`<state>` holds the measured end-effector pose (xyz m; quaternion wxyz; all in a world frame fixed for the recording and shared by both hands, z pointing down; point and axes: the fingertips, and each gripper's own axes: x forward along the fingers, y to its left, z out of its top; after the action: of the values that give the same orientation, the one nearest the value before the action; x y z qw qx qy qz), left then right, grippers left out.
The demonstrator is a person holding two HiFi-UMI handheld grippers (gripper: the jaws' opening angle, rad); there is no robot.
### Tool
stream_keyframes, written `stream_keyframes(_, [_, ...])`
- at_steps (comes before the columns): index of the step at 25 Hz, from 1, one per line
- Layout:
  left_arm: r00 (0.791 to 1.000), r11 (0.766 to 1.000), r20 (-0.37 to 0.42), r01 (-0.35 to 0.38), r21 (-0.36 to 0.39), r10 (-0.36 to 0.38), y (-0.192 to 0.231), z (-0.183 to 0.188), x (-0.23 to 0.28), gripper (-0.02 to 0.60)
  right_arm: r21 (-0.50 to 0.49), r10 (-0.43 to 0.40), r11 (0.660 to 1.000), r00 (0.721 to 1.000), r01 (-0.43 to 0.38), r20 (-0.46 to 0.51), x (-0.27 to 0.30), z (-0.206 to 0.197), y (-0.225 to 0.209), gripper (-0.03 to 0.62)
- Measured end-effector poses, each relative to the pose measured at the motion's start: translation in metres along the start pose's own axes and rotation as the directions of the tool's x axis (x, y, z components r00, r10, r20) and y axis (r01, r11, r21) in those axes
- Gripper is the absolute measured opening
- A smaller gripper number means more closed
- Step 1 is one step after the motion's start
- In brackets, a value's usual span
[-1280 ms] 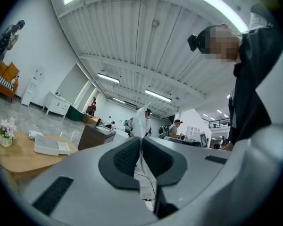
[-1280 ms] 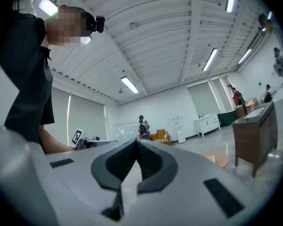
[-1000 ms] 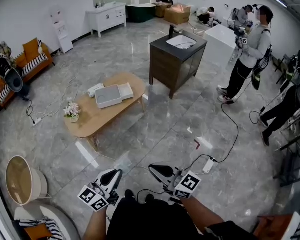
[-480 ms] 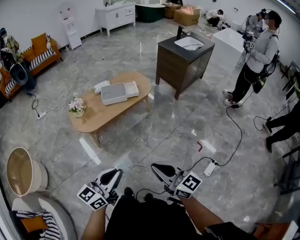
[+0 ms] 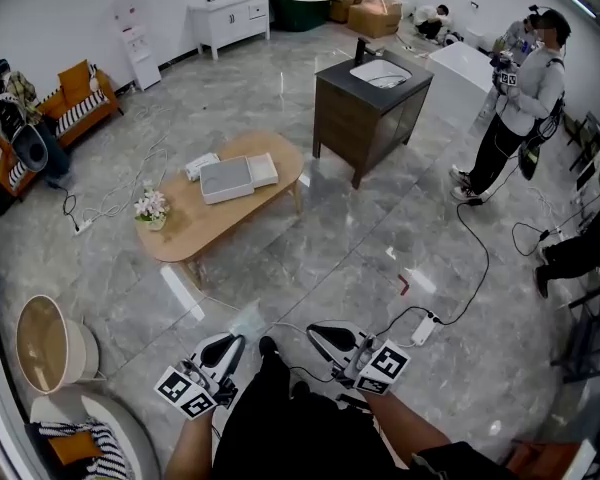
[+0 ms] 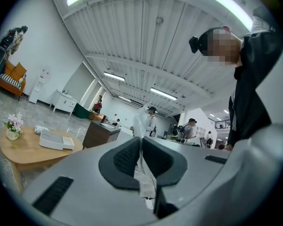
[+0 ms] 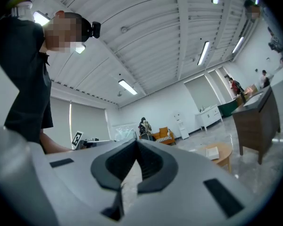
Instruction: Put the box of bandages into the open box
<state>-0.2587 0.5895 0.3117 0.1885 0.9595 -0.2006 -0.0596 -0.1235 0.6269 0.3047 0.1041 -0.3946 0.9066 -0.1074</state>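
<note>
On the oval wooden table [image 5: 195,233] far ahead lies the open grey-white box [image 5: 227,178], and a small white box of bandages [image 5: 202,166] sits just behind it. Both also show in the left gripper view, the open box [image 6: 54,139] and the bandage box [image 6: 40,129]. My left gripper [image 5: 235,343] is held low near my body, shut on a thin clear plastic sheet [image 5: 245,320] that sticks out past the tips [image 6: 141,140]. My right gripper [image 5: 315,333] is shut with nothing in it [image 7: 136,142]. Both are far from the table.
A flower pot [image 5: 151,210] stands on the table's near end. A dark sink cabinet [image 5: 365,108] is beyond it. A person [image 5: 520,98] stands at the right, with cables and a power strip [image 5: 423,328] on the floor. A round basket [image 5: 45,343] is at the left.
A shoe has come forward between the two grippers and the room has slid slightly in the head view. Both grippers stay low and shut as before.
</note>
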Motion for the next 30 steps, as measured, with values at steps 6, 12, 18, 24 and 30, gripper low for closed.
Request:
stream_keyframes(6, [1.0, 1.0, -0.018, -0.002, -0.03, 0.001, 0.038, -0.003, 0.025, 0.034, 0.001, -0.037, 0.999, 0.999, 0.037, -0.023, 0.018, -0.001, -0.036, 0.009])
stream_keyframes(12, [1.0, 0.999, -0.029, 0.008, -0.032, -0.009, 0.089, 0.011, 0.062, 0.034, 0.001, -0.055, 0.998, 0.997, 0.055, -0.047, 0.058, 0.004, -0.087, 0.009])
stream_keyframes(18, [0.998, 0.998, -0.057, 0.033, -0.057, -0.036, 0.156, 0.025, 0.101, 0.032, -0.01, -0.074, 0.997, 0.993, 0.074, -0.089, 0.119, 0.015, -0.14, 0.009])
stream_keyframes(24, [0.996, 0.994, -0.048, 0.075, -0.083, -0.079, 0.211, 0.042, 0.133, 0.033, -0.022, -0.131, 0.991, 0.986, 0.129, -0.102, 0.169, 0.021, -0.193, 0.009])
stream_keyframes(30, [0.997, 0.989, -0.043, 0.061, -0.133, -0.067, 0.258, 0.051, 0.155, 0.033, -0.029, -0.145, 0.989, 0.981, 0.143, -0.127, 0.203, 0.027, -0.227, 0.009])
